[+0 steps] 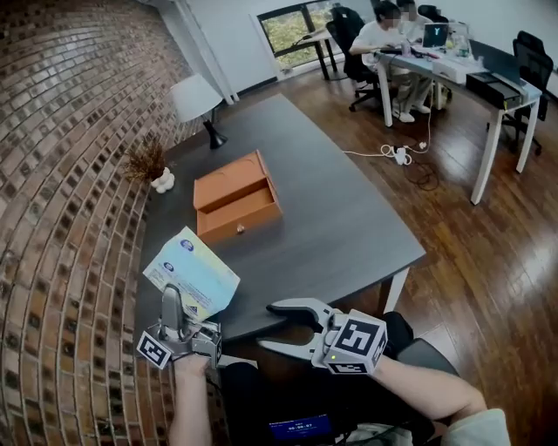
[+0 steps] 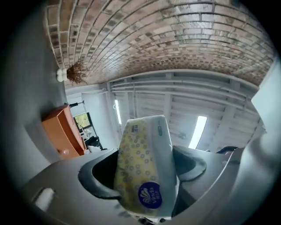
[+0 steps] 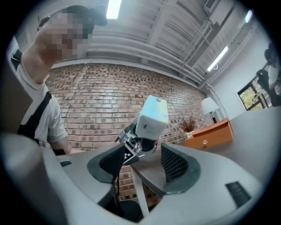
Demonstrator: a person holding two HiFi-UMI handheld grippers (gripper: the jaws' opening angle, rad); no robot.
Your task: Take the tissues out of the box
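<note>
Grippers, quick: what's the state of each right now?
Left gripper: closed on the tissue pack.
Right gripper: open, empty.

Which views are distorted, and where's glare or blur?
Head view: wide-angle bows the brick wall. Left gripper view: fisheye, dark corners, ceiling light strip blown out, tissue pack soft near the lens. Right gripper view: fisheye, ceiling lamp glaring at top.

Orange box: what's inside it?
In the head view the orange box has its knobbed drawer pulled out, showing only bare orange floor, no tissues. The space under the box top is covered. The tissue pack is clamped in the left gripper.
</note>
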